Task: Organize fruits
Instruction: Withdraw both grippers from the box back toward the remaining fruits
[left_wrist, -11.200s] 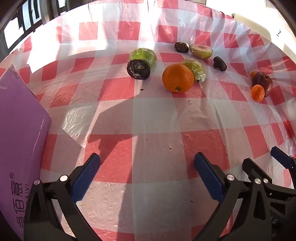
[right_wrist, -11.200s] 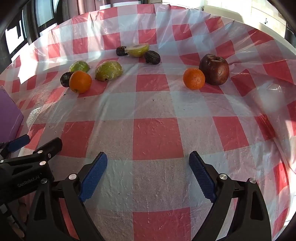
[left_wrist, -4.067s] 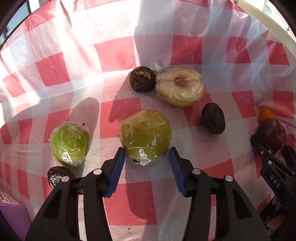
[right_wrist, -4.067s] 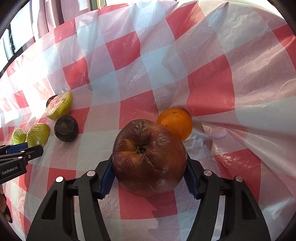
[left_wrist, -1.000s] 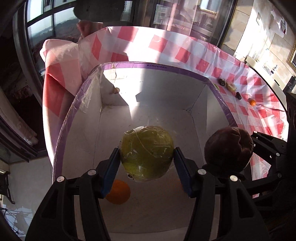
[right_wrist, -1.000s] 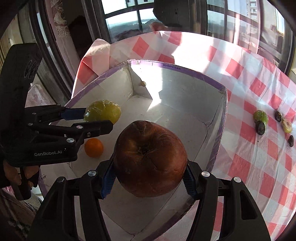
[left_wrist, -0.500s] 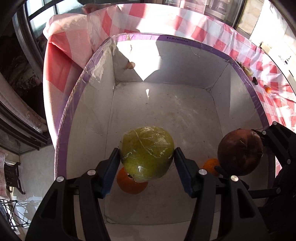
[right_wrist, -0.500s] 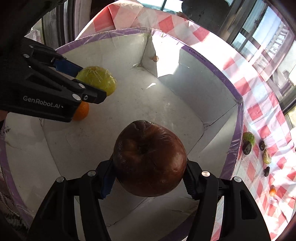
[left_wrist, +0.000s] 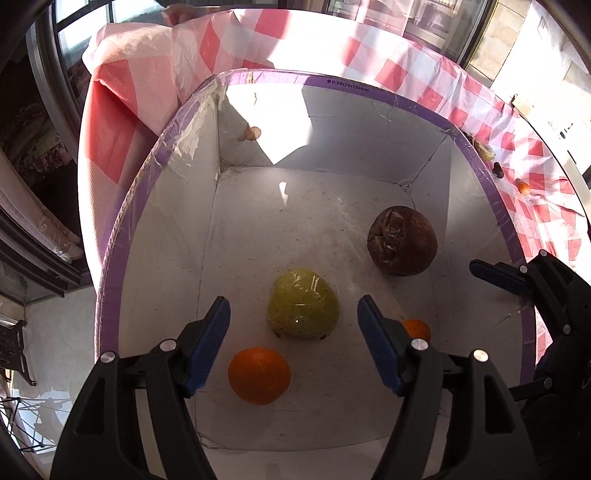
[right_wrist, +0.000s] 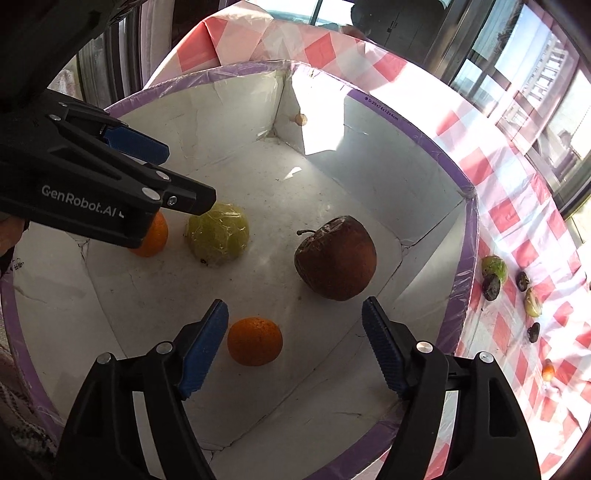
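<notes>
step: drop-off in purple-rimmed box (left_wrist: 495, 206) | left gripper (left_wrist: 293, 345), right gripper (right_wrist: 295, 347) jaws apart, empty | 4 fruits inside | next: fetch far-right tablecloth (right_wrist: 517, 192) fruits

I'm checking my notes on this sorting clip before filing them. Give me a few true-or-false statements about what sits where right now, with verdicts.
1. The left gripper grips the plastic-wrapped green fruit. False: its jaws are open and the fruit lies on the floor of the purple-rimmed white cardboard box.
2. The wrinkled dark brown apple lies inside the box. True.
3. The right gripper is open and holds nothing. True.
4. One orange fruit is in the box. False: there are two, the larger orange and the smaller orange.
5. Some fruits remain on the red-and-white checked tablecloth outside the box. True.
</notes>
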